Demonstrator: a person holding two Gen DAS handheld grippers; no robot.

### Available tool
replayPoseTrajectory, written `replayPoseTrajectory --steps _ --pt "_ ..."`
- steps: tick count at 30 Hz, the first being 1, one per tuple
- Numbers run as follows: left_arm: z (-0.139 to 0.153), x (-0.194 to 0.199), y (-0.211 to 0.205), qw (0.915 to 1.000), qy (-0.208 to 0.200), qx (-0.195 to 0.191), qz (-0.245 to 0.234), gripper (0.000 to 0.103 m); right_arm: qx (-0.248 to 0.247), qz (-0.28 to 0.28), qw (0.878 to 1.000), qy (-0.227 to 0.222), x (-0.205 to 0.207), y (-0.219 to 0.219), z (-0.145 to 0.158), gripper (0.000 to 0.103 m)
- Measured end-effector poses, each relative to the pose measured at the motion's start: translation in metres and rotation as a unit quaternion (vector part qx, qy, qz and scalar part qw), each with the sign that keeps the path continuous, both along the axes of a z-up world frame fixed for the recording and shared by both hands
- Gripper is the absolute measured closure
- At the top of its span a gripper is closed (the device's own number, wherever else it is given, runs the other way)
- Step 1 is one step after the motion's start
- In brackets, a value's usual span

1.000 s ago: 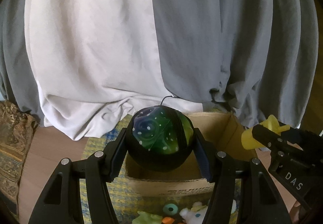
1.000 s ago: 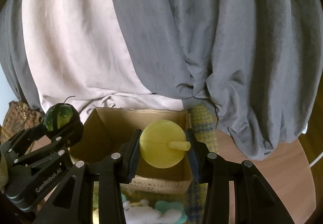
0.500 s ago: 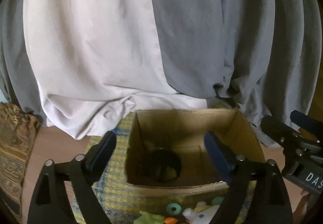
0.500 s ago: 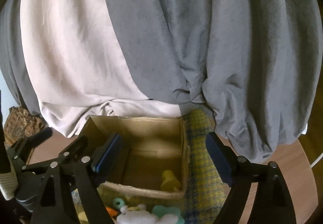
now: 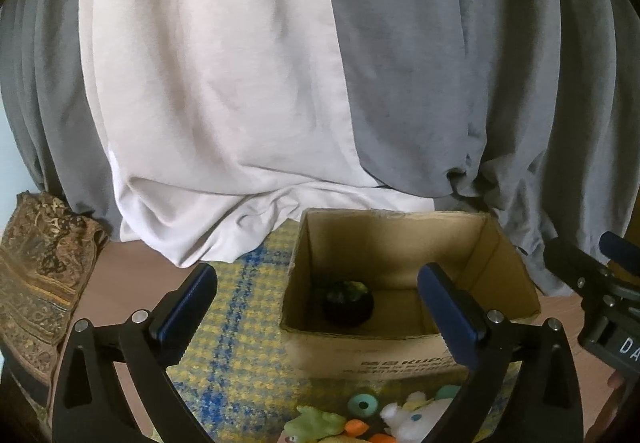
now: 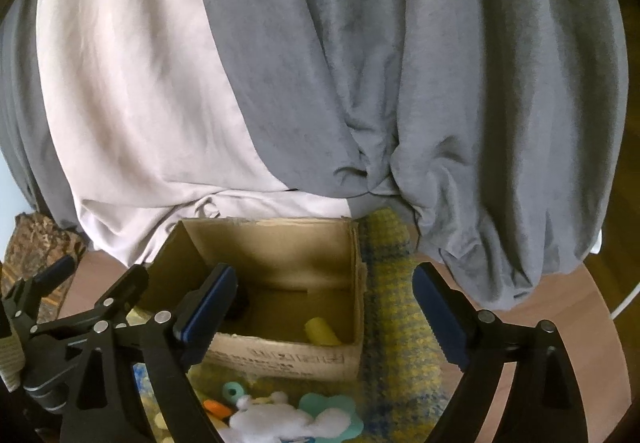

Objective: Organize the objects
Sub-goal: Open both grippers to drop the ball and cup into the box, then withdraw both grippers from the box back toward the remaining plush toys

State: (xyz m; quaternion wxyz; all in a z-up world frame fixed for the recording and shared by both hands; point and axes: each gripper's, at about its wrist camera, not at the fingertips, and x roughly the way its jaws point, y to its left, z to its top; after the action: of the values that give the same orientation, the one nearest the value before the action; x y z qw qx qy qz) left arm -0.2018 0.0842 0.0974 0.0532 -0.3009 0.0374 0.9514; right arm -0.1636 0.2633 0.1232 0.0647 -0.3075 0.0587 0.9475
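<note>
I've got both grippers' fingers spread empty above the box; next grab the near toys.

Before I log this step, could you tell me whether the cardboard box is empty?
Not empty. The cardboard box holds a dark green ball at its left side and a yellow toy at its right.
</note>
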Motion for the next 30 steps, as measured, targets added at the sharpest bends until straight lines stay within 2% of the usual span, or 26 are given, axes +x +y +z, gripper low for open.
replayPoseTrajectory --steps 19,30 --pt "-0.016 0.043 -0.02 0.9995 0.016 -0.004 0.025 0.0 0.0 -0.011 1.0 0.004 0.036 -0.007 -0.017 0.011" --pt "-0.022 0.081 -0.03 0.9991 0.035 -0.005 0.021 0.0 0.002 -0.011 1.0 0.011 0.065 -0.019 -0.022 0.01"
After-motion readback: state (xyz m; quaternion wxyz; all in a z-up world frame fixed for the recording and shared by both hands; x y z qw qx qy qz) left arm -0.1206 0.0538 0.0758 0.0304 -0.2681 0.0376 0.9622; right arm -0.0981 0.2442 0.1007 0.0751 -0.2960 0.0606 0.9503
